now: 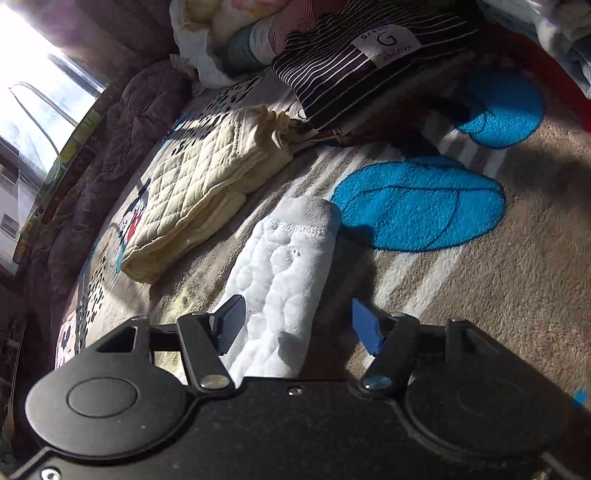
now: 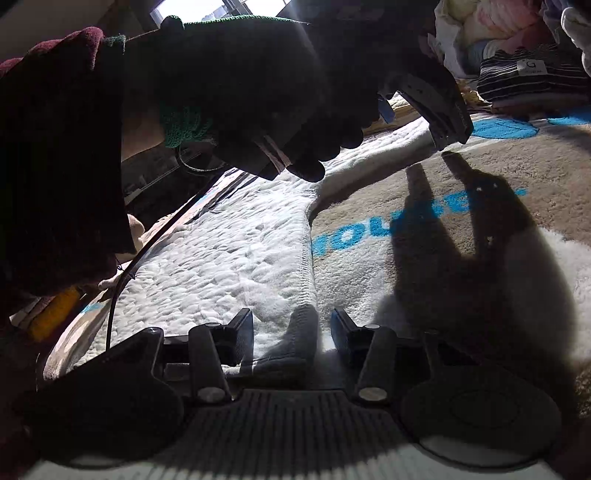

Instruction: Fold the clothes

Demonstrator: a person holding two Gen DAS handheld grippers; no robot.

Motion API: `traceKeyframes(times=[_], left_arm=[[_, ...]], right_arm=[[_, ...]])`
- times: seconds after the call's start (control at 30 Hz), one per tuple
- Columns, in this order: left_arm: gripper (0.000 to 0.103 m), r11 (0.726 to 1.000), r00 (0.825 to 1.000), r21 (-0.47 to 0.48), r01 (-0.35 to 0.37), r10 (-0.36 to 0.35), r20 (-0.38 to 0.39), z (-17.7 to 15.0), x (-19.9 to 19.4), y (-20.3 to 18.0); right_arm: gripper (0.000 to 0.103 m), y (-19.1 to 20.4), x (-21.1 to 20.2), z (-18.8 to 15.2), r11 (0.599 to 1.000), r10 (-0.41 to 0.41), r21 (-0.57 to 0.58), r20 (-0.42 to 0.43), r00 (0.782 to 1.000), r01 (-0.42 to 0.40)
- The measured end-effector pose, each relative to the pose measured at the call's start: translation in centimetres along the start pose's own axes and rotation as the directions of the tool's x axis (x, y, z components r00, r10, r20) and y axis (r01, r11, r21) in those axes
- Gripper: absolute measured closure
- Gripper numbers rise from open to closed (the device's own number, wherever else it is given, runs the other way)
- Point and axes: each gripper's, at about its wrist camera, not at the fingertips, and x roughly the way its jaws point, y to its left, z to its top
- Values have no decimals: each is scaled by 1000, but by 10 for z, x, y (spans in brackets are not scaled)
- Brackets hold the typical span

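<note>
A white quilted garment (image 1: 284, 273) lies flat on the beige and blue rug; in the right wrist view its broad part (image 2: 221, 258) stretches ahead with its hem at the right. My left gripper (image 1: 299, 326) is open, its jaws astride the garment's narrow leg end. My right gripper (image 2: 291, 332) is open, low over the garment's near hem corner (image 2: 295, 339), which lies between the fingers. In the right wrist view the gloved left hand (image 2: 258, 92) holds the left gripper above the far end of the garment.
A folded cream quilted garment (image 1: 199, 188) lies left of the white one. A folded dark striped garment (image 1: 369, 70) sits behind, against a heap of loose clothes (image 1: 229, 33). A purple blanket (image 1: 110, 147) borders the rug (image 1: 480, 277) on the left.
</note>
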Motion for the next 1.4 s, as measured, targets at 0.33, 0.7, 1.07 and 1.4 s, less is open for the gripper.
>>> traceKeyframes(times=[0.33,0.7,1.07,1.4], left_arm=[[96,974,992,-226,14,15,125,-11,-40,67],[96,728,938,-649,219,26,346,-140,-128,216],[96,454,946,-849,272,36,323,-263,-118,267],[96,323,970,-923,212,50,240,-352,-96,255]], right_arm=[[50,7,2,0,999,-1,-40,-8,1000,1],[51,19,3,0,995,-73,-70,0,997,73],[88,87,-3,-11,879,-121,-450,114,986,160],[89,133,19,-36,697,-136,-703,69,988,145]])
